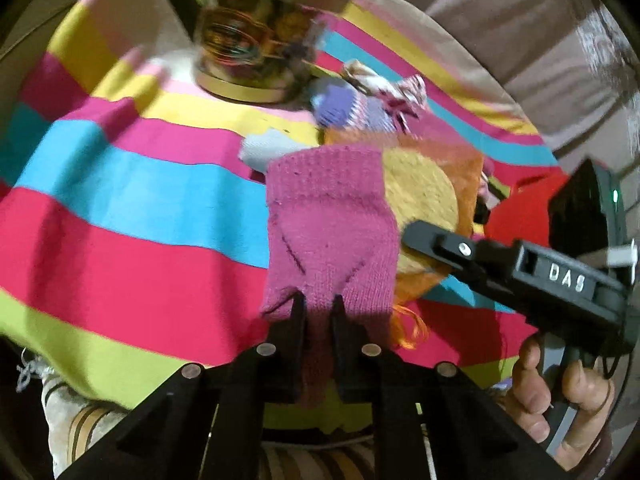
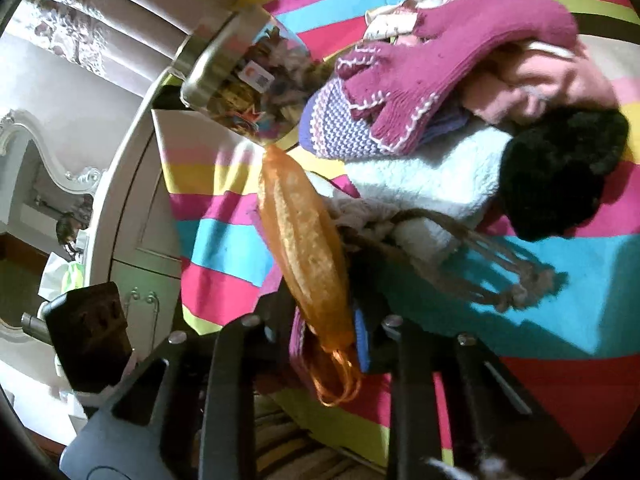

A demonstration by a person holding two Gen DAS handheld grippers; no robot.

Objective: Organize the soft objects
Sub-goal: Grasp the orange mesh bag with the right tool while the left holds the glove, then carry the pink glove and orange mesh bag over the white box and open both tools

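Left wrist view: the left gripper [image 1: 319,300] has its jaws clenched on a pink knit mitten [image 1: 330,224], ribbed at the cuff, which stretches away from the jaws over the striped cloth [image 1: 120,208]. Just beyond the mitten lies an orange mesh scrubber [image 1: 424,196] with a yellow pad inside; the right gripper [image 1: 416,236], held in a hand [image 1: 560,400], reaches onto it. Past the mitten, a purple knit piece [image 1: 340,108] lies before a gold-lidded jar [image 1: 248,44]. In the right wrist view the right gripper [image 2: 320,332] has its jaws grasping the scrubber [image 2: 304,248] at its gathered end, loose orange strands hanging below. Behind the scrubber sits a heap: a second pink mitten [image 2: 420,68] with white stitched edging, a white fleece [image 2: 432,172], a black fuzzy item [image 2: 560,176] and a fringed tan piece [image 2: 480,264].
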